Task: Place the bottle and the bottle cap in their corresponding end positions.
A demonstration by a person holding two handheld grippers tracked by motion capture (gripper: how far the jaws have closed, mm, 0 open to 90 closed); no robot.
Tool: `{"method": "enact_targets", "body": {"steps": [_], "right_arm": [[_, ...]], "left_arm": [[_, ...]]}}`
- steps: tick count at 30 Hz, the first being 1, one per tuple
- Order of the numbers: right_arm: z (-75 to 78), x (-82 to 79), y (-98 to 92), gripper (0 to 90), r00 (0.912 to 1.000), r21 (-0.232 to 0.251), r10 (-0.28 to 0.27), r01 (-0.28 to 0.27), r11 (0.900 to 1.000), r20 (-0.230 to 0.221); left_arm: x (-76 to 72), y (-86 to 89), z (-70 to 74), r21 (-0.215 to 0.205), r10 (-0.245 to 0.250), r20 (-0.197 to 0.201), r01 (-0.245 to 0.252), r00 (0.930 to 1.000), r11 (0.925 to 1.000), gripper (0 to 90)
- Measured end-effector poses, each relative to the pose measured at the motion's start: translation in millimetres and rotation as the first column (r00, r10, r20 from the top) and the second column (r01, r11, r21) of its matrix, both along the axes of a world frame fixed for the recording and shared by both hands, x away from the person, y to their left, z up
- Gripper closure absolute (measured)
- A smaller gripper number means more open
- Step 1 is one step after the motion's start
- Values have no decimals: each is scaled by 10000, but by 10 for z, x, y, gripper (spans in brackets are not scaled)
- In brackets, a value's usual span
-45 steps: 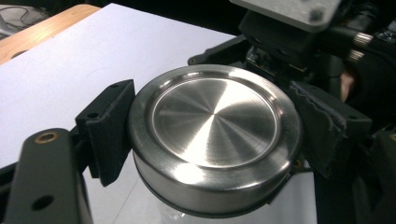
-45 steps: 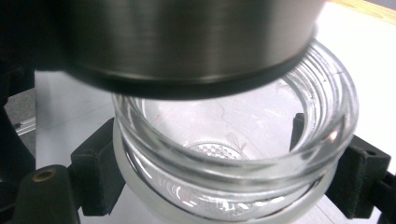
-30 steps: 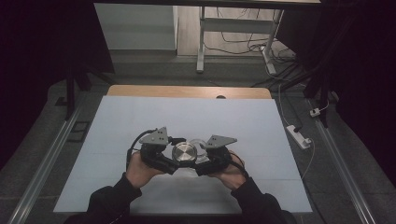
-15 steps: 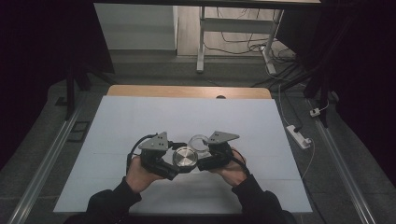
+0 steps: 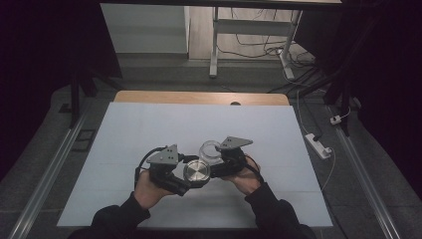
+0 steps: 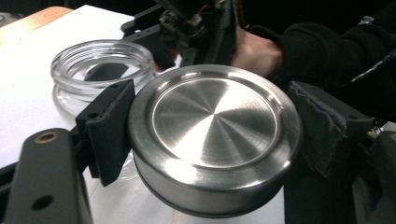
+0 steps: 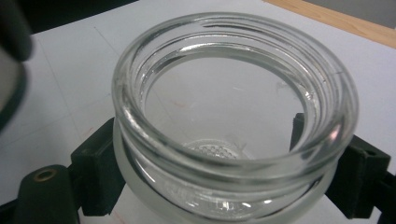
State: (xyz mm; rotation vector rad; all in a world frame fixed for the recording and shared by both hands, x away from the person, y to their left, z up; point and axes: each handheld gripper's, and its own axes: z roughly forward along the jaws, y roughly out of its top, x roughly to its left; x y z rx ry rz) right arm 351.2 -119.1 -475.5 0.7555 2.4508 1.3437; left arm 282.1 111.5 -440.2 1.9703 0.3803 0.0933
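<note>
Person at the near edge of a white table (image 5: 149, 129), one gripper in each hand, both held close together abt mid-table, slightly toward the near side. Left gripper (image 5: 185, 183) is clamped on a round brushed-metal lid (image 5: 195, 171): in the left gripper view the lid (image 6: 212, 135) sits flat side up btwn the two black jaws, pads pressed against its rim on both sides, lid tilted a bit toward the camera, dark seal edge visible under its lower rim. Right gripper (image 5: 215, 160) is clenched on a clear glass jar (image 5: 210, 150): in the right gripper view the jar (image 7: 233, 116) stands mouth up and uncovered, threaded neck visible, jaws gripping its body below the neck on either side, textured glass base seen thru the opening. Jar is lidless; lid is off it and just beside it, to its left and a little nearer the person in the high view. In the left gripper view the jar (image 6: 100, 70) shows behind the lid at upper left w/ the right gripper's jaws around it & the right hand (image 6: 257, 53) in a dark sleeve behind. Whether jar touches the tabletop can't be told. Grey three-cornered plates top both grippers. Wooden strip (image 5: 199, 97) runs along the table's far edge, w/ a white power strip (image 5: 318, 144) on the floor to the right
</note>
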Motion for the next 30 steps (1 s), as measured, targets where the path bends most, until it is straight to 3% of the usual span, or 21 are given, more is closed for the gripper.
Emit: {"method": "enact_targets", "body": {"steps": [13, 30], "right_arm": [[-32, 185, 14, 145, 9991, 30, -434, 434, 9991, -2], [-35, 389, 69, 146, 9968, 88, -792, 791, 9968, 112]], "left_arm": [[-76, 9, -61, 100, -95, -104, 96, 9999, 9999, 203], [-124, -45, -313, 393, -353, -88, 357, 9993, 9986, 203]]}}
